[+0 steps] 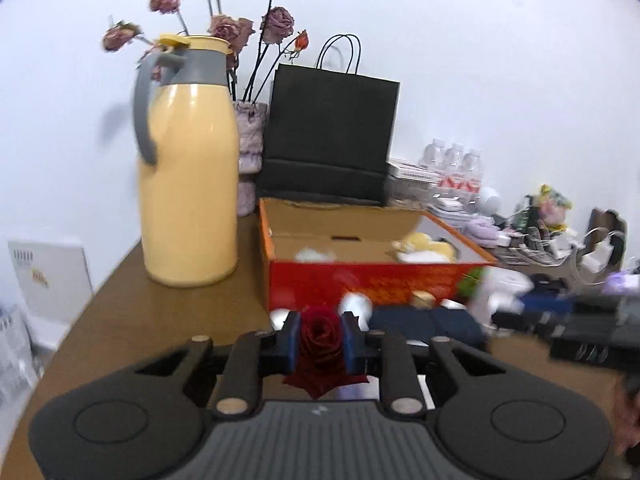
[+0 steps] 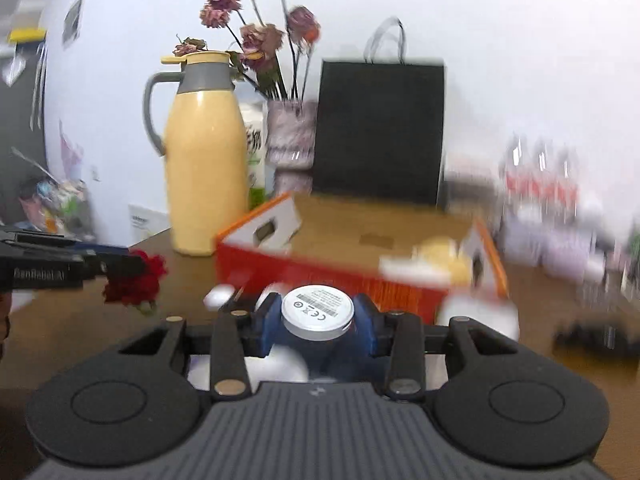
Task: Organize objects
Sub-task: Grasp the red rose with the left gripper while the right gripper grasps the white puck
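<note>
so the left claw [image 1: 320, 340] has its blue pads squeezed in on a dark red rose [image 1: 320, 340], the bloom sits right between the pads and faces up toward the camera. In the right wrist view you can see that same claw poking in from the left edge with the rose on its tip, up off the brown worktop [image 1: 160, 320] and well to the left of the orange box [image 1: 360, 276]

right claw [image 2: 318, 320] is pinched on a small white round device [image 2: 318, 307], flat grey face with a barcode and printed marks pointing at the camera, pads touching it on both sides. It's just in front of the orange box's near wall, toward the left end of it

the orange box itself is open on top, cardboard inside, with a yellow plush toy [image 1: 424, 246] in its right part and something white and fluffy [image 1: 314, 255] more to the left, too blurry to tell what that is

left of the box stands a yellow thermos jug [image 1: 190, 168] with a grey handle, upright. Behind the box there's a black paper bag [image 1: 332, 136], and between jug and bag a vase of dried pink roses [image 1: 252, 136]. To the right of the box some water bottles [image 1: 456, 170] and a pile of clutter that's pretty smeared
</note>
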`<state>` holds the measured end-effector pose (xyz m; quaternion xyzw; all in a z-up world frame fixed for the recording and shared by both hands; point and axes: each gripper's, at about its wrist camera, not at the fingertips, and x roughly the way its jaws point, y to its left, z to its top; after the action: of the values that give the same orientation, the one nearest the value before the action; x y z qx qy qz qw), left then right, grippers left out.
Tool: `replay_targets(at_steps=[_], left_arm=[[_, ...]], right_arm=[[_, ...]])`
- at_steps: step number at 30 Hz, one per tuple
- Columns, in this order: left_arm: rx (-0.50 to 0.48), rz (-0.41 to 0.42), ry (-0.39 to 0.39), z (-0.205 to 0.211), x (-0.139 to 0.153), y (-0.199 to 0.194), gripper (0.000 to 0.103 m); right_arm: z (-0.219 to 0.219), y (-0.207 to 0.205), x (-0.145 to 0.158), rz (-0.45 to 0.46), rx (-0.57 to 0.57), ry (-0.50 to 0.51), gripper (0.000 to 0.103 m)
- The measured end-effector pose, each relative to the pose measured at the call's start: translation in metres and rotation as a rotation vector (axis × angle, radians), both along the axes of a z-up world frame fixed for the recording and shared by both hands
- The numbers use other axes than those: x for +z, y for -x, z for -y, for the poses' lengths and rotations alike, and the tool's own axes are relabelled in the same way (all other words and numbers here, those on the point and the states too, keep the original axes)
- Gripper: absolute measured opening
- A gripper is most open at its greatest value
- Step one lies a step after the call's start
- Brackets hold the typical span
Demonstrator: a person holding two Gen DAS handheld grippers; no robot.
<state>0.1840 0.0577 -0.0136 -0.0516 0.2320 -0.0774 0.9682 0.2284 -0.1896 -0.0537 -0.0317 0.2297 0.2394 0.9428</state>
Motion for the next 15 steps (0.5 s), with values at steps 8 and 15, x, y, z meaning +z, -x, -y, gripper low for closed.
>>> replay_targets(at_steps=[8,15], left_arm=[[-0.222,-0.137,0.019,0.077,-0.044,0.066,0.025],[-0.267,-0.124,-0.115,0.108,-0.056,0.089,0.062]], right_arm=[[0.040,0.077,-0.051,-0.155,-0.077,0.003,0.041],[0.049,0.095,-0.062,-0.148,-0.079,0.066,0.042]])
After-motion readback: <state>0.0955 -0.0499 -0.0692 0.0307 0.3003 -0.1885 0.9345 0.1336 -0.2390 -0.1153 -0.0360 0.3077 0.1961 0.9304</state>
